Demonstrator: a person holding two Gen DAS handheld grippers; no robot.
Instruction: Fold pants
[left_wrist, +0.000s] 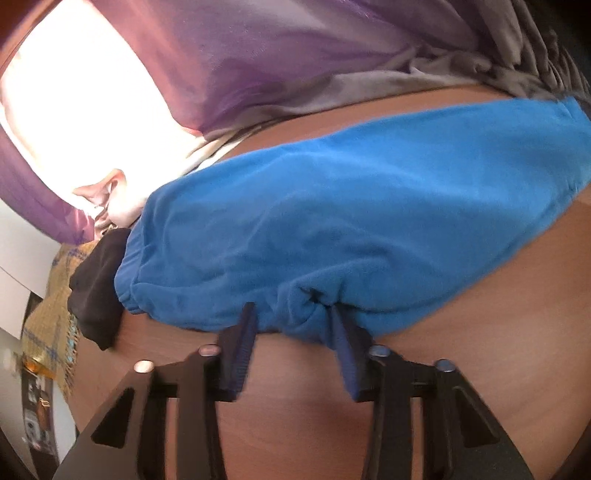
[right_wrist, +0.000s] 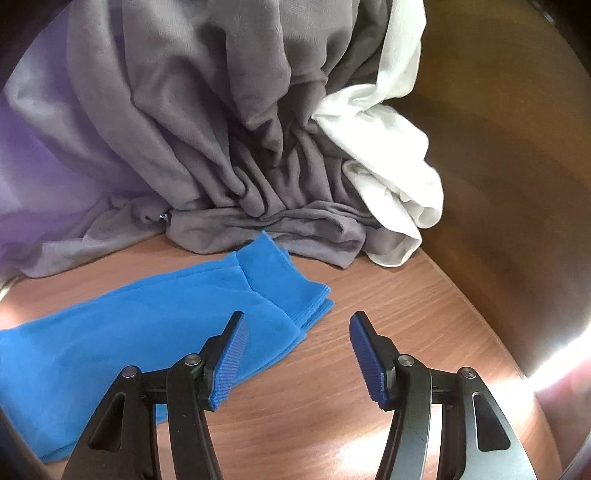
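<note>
Bright blue pants (left_wrist: 332, 221) lie across a brown wooden table (left_wrist: 498, 332). In the left wrist view the waistband end is nearest, and my left gripper (left_wrist: 293, 314) has its jaws apart with a bunched fold of the blue fabric between the fingertips; I cannot tell if the pads press it. In the right wrist view the cuffed leg ends (right_wrist: 280, 288) of the pants (right_wrist: 129, 332) lie stacked to the left. My right gripper (right_wrist: 297, 317) is open and empty, just right of the cuffs above the table (right_wrist: 406, 314).
A grey curtain (right_wrist: 240, 129) and a white cloth (right_wrist: 388, 166) hang down onto the table's far edge. Purple fabric (left_wrist: 258, 55) and a bright window are behind. A black cloth (left_wrist: 98, 295) and a yellow plaid fabric (left_wrist: 51, 325) lie at the left table edge.
</note>
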